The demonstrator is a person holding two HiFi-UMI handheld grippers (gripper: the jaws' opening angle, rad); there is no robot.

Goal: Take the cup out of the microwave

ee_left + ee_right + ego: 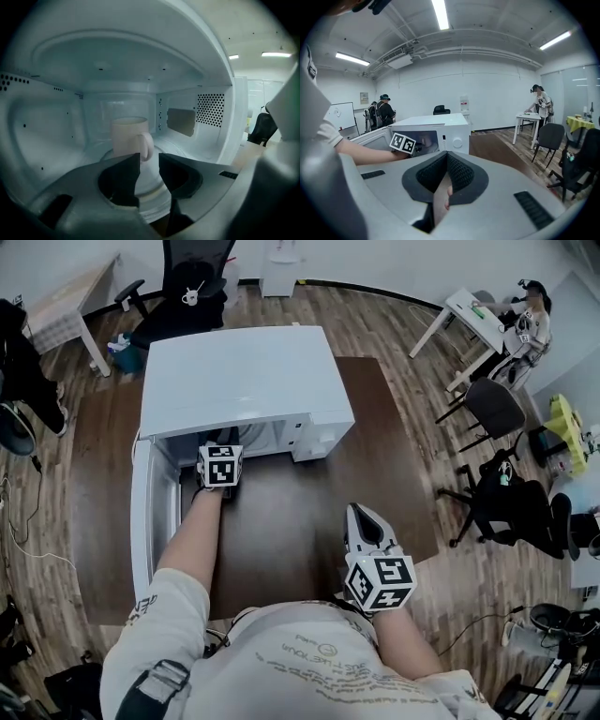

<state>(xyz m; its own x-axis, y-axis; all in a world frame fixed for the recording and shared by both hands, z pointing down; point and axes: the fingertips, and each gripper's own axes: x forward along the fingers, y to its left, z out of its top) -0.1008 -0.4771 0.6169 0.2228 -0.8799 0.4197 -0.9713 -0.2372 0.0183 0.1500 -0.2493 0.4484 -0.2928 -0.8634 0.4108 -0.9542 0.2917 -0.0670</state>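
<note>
Field notes, left to right:

- Open white microwave door (148, 512) swung out at far left.
- White box-shaped microwave (244, 381) sits on a dark brown table (384, 456).
- Left gripper (149, 161) reaches into the cavity, jaws apart, nothing between the pads.
- Pale cream ceramic cup (129, 136) stands upright on the round turntable (150, 190). It is beyond the jaw tips and not touching them. Its handle (148, 146) lines up just past the gap.
- Right gripper (446, 157) is outside, over the table and well apart from the cup, jaws closed tip to tip.
</note>
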